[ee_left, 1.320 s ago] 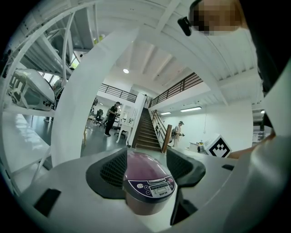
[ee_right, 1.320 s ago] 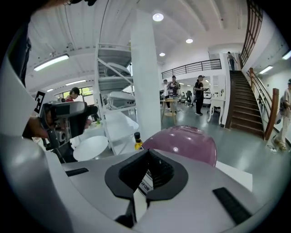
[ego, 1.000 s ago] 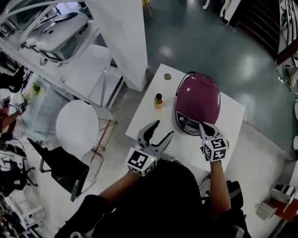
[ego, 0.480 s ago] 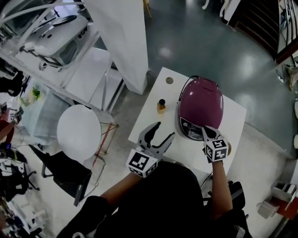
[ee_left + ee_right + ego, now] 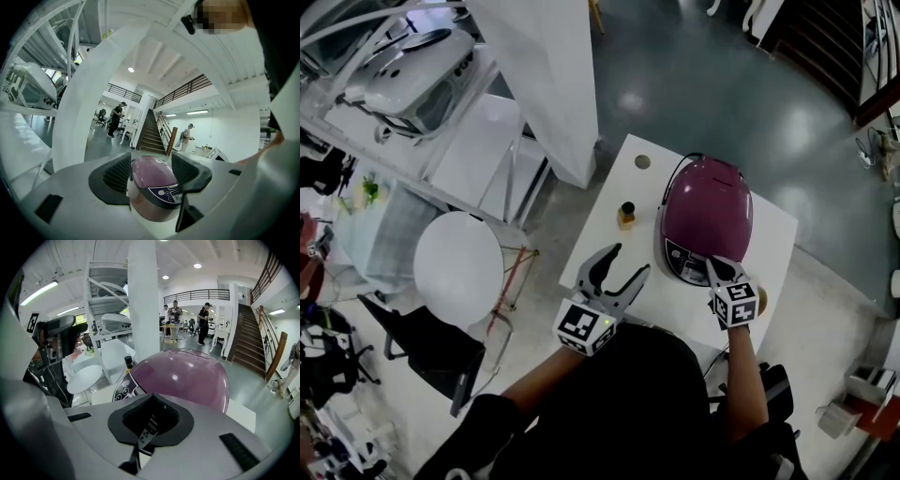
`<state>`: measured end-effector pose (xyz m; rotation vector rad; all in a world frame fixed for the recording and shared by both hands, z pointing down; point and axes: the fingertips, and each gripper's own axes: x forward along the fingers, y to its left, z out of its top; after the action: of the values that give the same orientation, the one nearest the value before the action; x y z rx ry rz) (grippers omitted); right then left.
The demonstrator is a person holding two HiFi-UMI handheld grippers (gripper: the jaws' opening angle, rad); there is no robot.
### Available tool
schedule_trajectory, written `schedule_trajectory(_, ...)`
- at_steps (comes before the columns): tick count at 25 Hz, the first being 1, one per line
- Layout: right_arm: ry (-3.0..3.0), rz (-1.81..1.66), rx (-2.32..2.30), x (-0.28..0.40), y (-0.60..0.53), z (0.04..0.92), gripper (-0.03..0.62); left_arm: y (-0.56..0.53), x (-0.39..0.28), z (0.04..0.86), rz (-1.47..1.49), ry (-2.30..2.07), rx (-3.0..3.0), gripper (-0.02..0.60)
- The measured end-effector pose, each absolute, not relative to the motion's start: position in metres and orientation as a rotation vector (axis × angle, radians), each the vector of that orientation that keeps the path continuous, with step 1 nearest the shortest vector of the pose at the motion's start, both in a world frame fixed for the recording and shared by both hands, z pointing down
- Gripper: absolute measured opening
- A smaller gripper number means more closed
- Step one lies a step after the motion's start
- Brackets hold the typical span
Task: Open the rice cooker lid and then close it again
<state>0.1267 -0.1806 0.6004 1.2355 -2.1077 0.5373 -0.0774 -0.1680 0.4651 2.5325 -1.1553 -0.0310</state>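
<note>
- While its jaws are pressed together with nothing between them, the right gripper [image 5: 717, 268] tilts down at the near front edge of the rice cooker [image 5: 705, 211], right by the control panel [image 5: 682, 255]. Whether its tips touch the cooker cannot be told.
- Seen from the right gripper view, the purple lid [image 5: 187, 373] rises just beyond the closed jaws and sits shut on the cooker's body.
- Over on the other side, the left gripper [image 5: 628, 260] has its jaws wide apart and empty. It hangs over the near edge of the table [image 5: 605, 230], left of the cooker and apart from it.
- Between its pads [image 5: 117, 176] the left gripper view frames the cooker, which stands farther off, panel side toward the camera.
- On the table just left of the cooker stands a small bottle [image 5: 626, 215], upright and apart from both grippers.
</note>
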Motion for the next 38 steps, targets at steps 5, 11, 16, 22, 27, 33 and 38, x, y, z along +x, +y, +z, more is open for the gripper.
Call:
schedule_trajectory(5, -2.09, 0.524, 1.243, 0.126, -0.18, 0.601, 0.0, -0.172, -0.077, 0.467, -0.03, -1.145, 2.531, 0.249)
schedule_trajectory(11, -2.071, 0.498, 1.25, 0.126, -0.18, 0.6, 0.0, -0.177, -0.074, 0.466, -0.036, -1.126, 2.541, 0.249)
schedule_trajectory(16, -2.061, 0.509, 1.304, 0.127, -0.179, 0.6, 0.0, -0.179, -0.071, 0.467, -0.035, -1.117, 2.543, 0.249)
schedule_trajectory(22, -2.052, 0.488, 1.324, 0.127, -0.179, 0.601, 0.0, -0.182, -0.07, 0.469, -0.042, -1.104, 2.551, 0.249)
schedule_trajectory(27, -2.019, 0.411, 1.312, 0.124, -0.177, 0.6, 0.0, -0.182, -0.07, 0.47, -0.038, -1.09, 2.539, 0.249)
schedule_trajectory(33, -1.994, 0.369, 1.303, 0.123, -0.178, 0.601, 0.0, -0.183, -0.072, 0.473, -0.039, -1.089, 2.539, 0.249)
schedule_trajectory(38, -1.98, 0.361, 1.305, 0.123, -0.177, 0.602, 0.0, -0.183, -0.072, 0.475, -0.029, -1.079, 2.538, 0.249)
